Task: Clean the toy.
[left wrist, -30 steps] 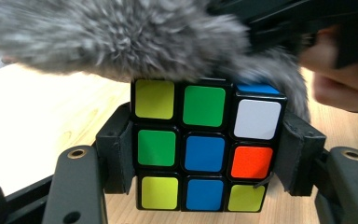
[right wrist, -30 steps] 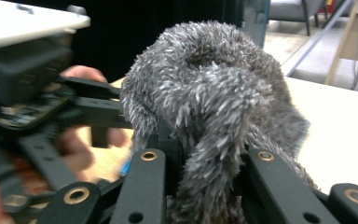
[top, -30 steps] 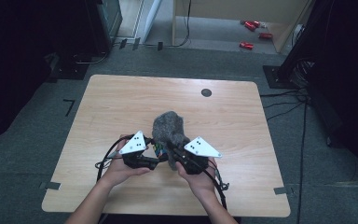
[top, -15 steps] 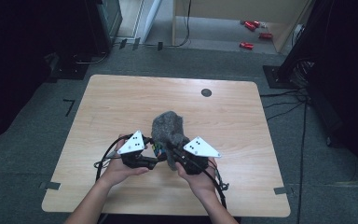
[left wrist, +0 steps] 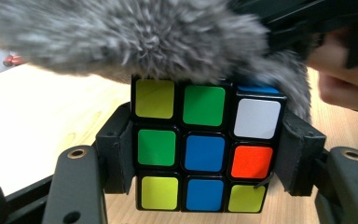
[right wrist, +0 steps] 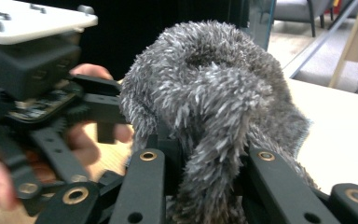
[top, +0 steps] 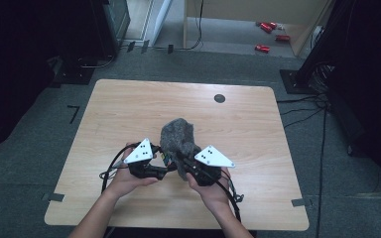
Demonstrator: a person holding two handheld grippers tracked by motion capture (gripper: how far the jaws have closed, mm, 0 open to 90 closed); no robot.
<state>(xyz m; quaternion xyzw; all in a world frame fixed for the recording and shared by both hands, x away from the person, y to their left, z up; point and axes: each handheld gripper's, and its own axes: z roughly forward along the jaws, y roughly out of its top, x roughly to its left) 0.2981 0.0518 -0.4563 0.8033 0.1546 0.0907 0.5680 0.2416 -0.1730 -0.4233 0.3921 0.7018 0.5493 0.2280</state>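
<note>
The puzzle cube (left wrist: 204, 147) sat clamped between the left gripper's (top: 151, 166) two black fingers (left wrist: 116, 149), which pressed against its left and right sides in the left gripper view. Its facing side showed yellow-green, green and white squares across the top row, green, blue and orange in the middle, and yellow-green, blue and yellow-green along the bottom. A grey furry cloth (left wrist: 135, 37) draped over the top of the cube and hung down behind its right edge.

In the high view, the cloth (top: 178, 139) rose as a shaggy mound above the near half of the wooden tabletop (top: 129, 109), between the two grippers. The person's left hand (top: 129, 181) and right hand (top: 208, 191) came in from the bottom edge, forearms angled inward, so that the grippers met close together near the tabletop's front middle. Each gripper carried a grey three-cornered plate on top, and black cables looped beside the hands.

The right gripper (right wrist: 205, 186) had its fingers (right wrist: 142, 186) closed on a twisted fold of the cloth (right wrist: 209, 102), the fur bulging up between and above them in the right gripper view. The left gripper (right wrist: 51, 93) and the fingertips of the hand holding it showed at the left of that view, just beside the cloth.

A small dark round spot (top: 220, 98) marked the far part of the tabletop.
</note>
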